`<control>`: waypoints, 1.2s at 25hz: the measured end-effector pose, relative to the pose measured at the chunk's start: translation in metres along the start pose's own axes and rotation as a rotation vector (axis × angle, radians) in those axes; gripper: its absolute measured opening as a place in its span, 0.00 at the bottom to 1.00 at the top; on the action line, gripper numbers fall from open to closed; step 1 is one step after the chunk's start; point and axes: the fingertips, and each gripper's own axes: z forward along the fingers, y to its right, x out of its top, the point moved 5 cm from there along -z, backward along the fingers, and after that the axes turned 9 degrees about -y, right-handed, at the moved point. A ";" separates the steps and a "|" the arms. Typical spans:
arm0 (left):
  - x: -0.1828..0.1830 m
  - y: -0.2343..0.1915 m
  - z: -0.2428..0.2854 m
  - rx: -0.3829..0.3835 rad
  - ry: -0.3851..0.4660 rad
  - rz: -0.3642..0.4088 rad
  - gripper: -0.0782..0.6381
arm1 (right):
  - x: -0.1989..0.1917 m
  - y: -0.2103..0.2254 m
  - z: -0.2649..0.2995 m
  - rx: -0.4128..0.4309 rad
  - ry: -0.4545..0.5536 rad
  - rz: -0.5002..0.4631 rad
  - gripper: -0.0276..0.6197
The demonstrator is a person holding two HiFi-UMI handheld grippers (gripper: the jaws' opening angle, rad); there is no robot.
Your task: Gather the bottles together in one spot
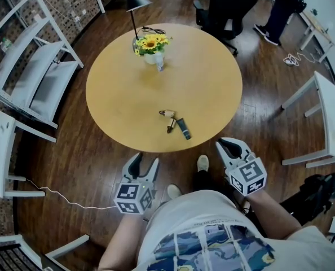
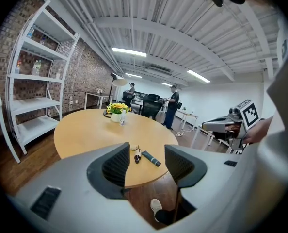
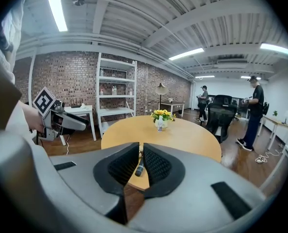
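While bottles [image 1: 184, 129] lie at the table's [image 1: 117, 95] 6 o'clock, left gripper [image 1: 146, 160] gapes wide, right gripper's [image 1: 231, 144] pinched together, both empty.

No word, number or brand can be read anywhere. Black-and-white square markers are carried on the cube [image 1: 135, 199] of the left tongs [image 1: 145, 160] and on the cube [image 1: 248, 177] of the right tongs [image 1: 230, 145], but only patterns are shown there, no letters. Any labels on the bottles [image 1: 183, 129] lying on the bench [image 1: 117, 95] are too small to be made out, and the print on the person's shirt [image 1: 212, 247] cannot be deciphered.
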 end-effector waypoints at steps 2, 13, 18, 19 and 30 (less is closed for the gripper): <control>-0.001 0.001 0.003 0.003 -0.010 -0.007 0.43 | 0.000 0.001 -0.001 -0.006 0.004 -0.015 0.11; -0.010 0.003 0.024 -0.045 -0.047 -0.002 0.43 | -0.006 0.003 0.002 -0.005 -0.031 0.016 0.11; -0.027 0.003 0.057 -0.067 -0.133 0.004 0.43 | -0.006 0.010 0.008 -0.011 -0.024 -0.037 0.15; -0.032 0.002 0.068 -0.065 -0.158 0.008 0.43 | -0.005 0.012 0.009 -0.010 -0.024 -0.047 0.16; -0.037 0.013 0.188 -0.113 -0.350 0.085 0.43 | 0.017 0.069 0.045 0.048 -0.049 -0.095 0.22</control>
